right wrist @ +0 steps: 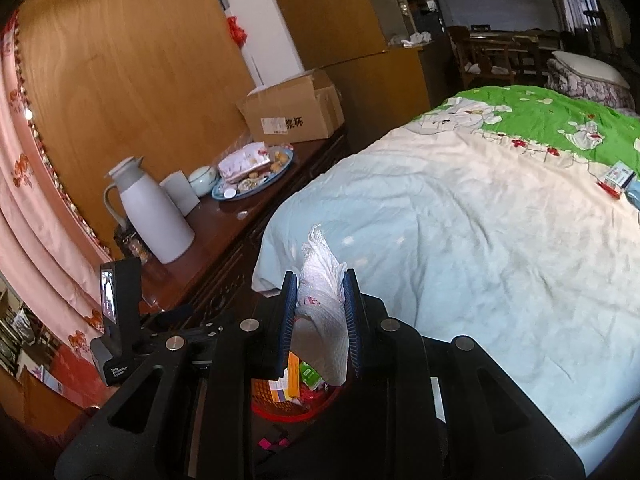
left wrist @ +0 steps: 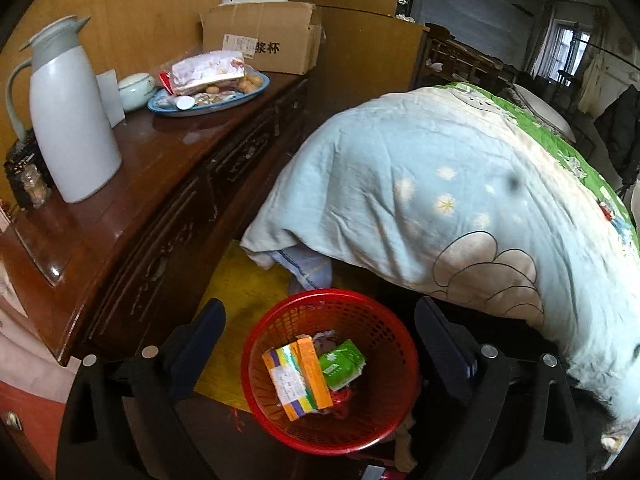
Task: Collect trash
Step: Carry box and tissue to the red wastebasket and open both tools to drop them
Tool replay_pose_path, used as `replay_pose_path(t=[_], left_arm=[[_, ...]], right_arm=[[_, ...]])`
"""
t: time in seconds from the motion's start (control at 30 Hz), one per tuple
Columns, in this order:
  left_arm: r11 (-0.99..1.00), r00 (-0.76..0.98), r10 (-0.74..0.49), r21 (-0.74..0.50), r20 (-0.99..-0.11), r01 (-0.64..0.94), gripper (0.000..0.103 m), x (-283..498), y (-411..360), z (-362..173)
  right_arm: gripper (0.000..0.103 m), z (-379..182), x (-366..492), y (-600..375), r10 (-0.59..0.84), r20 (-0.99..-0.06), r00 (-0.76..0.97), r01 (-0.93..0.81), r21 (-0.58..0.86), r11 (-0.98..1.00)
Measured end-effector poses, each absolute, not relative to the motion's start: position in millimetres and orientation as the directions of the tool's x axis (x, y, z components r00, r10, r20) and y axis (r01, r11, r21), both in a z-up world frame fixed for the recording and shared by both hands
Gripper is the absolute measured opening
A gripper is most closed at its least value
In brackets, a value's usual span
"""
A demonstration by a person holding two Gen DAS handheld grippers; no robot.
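Red mesh basket (left wrist: 374, 360) at lower centre of left wrist view, on yellow floor between dark wooden sideboard (left wrist: 132, 216) and bed. Inside: orange-and-yellow box (left wrist: 298, 380) lying beside green packet (left wrist: 344, 362), touching. Left gripper (left wrist: 320, 344) straddling basket from above, jaws spread wide, holding nothing.

Right wrist view, lower centre: right gripper (right wrist: 318, 300) clamped on crumpled white tissue (right wrist: 322, 280); tissue sticking up past blue fingertips (right wrist: 352, 304) and hanging down behind them. Same basket (right wrist: 296, 404) below the tissue, partly hidden by gripper body.

Middle distance, left: white thermos jug (left wrist: 68, 120) upright on sideboard. Further back: small lidded ceramic jar (left wrist: 136, 90), then blue oval plate (left wrist: 256, 94) loaded with snack packets.

Upper centre: cardboard box (left wrist: 264, 36) at far end of sideboard, against wood panelling.

Right: pale blue quilt (left wrist: 440, 184) draped over bed corner, green patterned section (right wrist: 560, 120) further back.
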State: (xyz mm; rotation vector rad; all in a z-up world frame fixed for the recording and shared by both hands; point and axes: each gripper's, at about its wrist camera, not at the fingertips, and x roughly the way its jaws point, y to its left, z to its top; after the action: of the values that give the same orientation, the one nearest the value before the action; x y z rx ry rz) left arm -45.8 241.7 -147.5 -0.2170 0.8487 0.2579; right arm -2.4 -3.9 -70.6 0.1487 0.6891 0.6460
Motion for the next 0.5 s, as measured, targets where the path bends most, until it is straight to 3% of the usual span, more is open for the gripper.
replay_pose_path(t=[0.5], left_arm=[[0.911, 0.582, 0.227, -0.040, -0.781, -0.410, 0.096, -59, 279, -174]], right_arm=[[0.025, -72, -6, 51, 0.632, -0.586, 0.506, -0.599, 0.288, 0.747]])
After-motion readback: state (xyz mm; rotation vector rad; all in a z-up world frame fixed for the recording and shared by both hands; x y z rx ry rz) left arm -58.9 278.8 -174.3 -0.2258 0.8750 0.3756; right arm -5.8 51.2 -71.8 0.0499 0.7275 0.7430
